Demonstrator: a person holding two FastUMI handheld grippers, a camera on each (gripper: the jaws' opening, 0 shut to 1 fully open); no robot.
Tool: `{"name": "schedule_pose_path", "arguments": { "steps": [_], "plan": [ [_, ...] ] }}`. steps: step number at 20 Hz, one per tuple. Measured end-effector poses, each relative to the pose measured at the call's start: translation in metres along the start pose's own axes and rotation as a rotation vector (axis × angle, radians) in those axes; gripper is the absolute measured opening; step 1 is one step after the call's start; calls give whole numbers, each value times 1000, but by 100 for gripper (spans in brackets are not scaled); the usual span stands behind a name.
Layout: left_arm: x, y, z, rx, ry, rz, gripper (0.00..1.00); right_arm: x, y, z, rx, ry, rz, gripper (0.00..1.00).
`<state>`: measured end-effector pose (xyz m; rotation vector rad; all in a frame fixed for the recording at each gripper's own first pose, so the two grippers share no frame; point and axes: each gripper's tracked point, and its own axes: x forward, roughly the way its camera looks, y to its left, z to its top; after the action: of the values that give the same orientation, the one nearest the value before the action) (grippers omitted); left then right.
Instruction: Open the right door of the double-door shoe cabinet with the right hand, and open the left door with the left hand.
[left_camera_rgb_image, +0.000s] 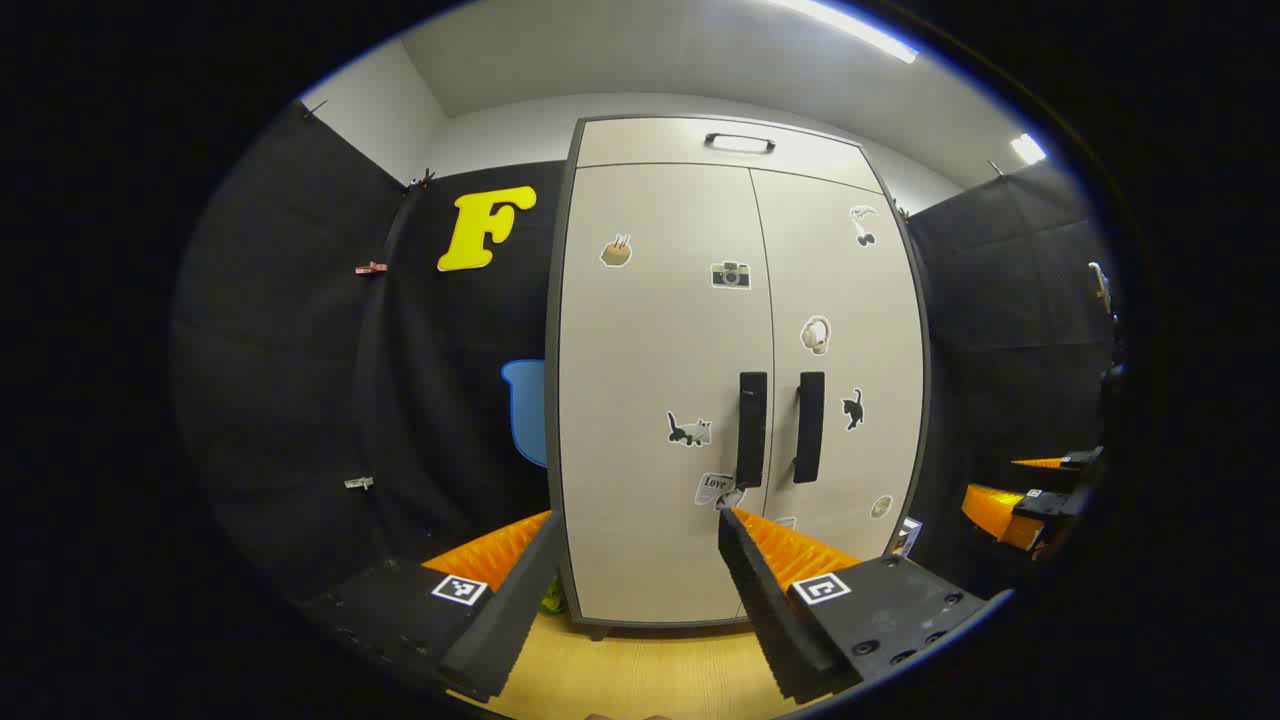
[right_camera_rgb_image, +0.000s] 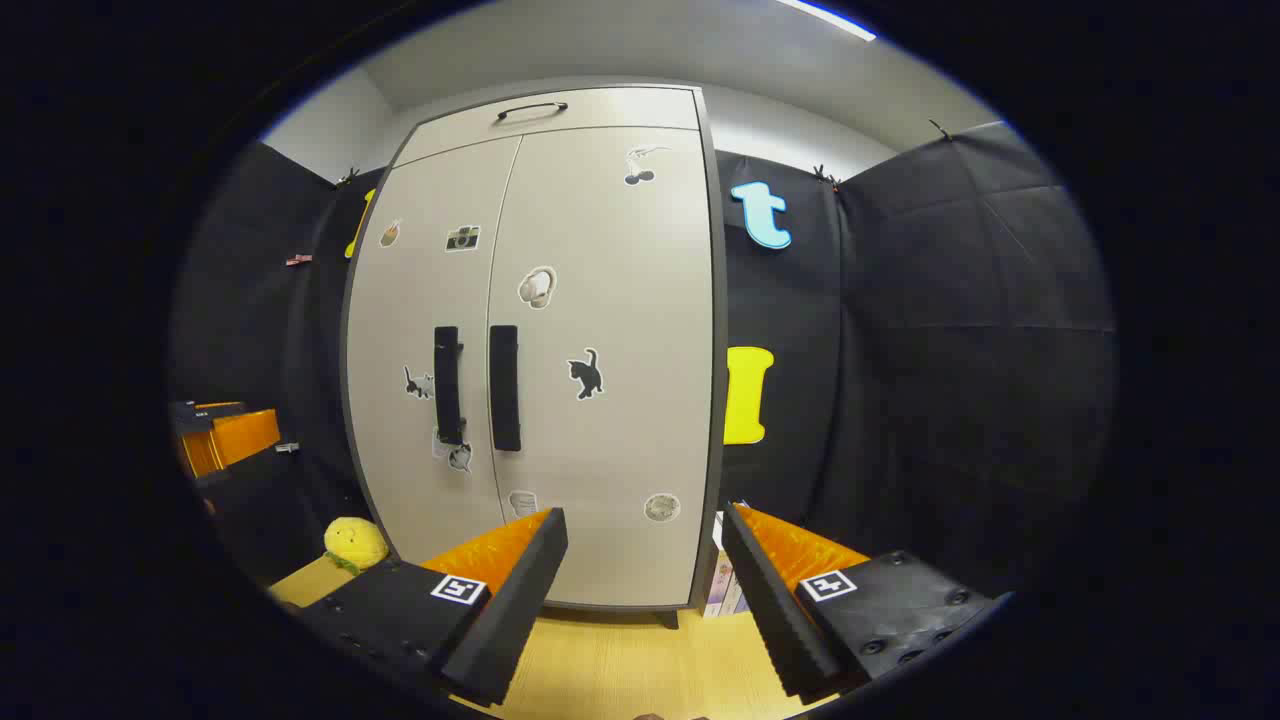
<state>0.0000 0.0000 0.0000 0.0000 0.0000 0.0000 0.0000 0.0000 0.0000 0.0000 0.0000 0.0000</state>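
— Two doors, both closed: the shoe cabinet (left_camera_rgb_image: 740, 380) stands on the wooden floor (right_camera_rgb_image: 620, 665) against the booth wall, with the left door (left_camera_rgb_image: 655, 400) and right door (left_camera_rgb_image: 845, 370) meeting flush at the centre seam.

— Why are the grippers held back like that?

— My guess is that it's a starting stance. The left gripper (left_camera_rgb_image: 640, 570) has its jaws spread wide and holds nothing; the right gripper (right_camera_rgb_image: 645, 565) is the same — wide apart, empty. Both sit well short of the cabinet, each roughly facing its own door, which suits the one-hand-per-door split.

— And the handles?

— A pair of black vertical bars just either side of the seam: the left handle (left_camera_rgb_image: 752, 428) and the right handle (left_camera_rgb_image: 809, 426). Being so close together, each gripper will likely need to come in from its own side so they don't crowd one another.

— Anything one view gives that the other doesn't?

— The left gripper view catches the right gripper far off at its right edge, orange and black. The right gripper view has a yellow plush toy (right_camera_rgb_image: 355, 543) on the floor by the cabinet's left foot, and some small boxes (right_camera_rgb_image: 722, 585) tucked beside its right foot.
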Motion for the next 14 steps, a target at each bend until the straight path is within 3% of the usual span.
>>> {"name": "schedule_pose_path", "arguments": {
  "steps": [14],
  "plan": [
    [1, 6, -7, -1, 16, -25, 95, 1, 19, 5, -19, -3, 18, 98]
  ]
}}
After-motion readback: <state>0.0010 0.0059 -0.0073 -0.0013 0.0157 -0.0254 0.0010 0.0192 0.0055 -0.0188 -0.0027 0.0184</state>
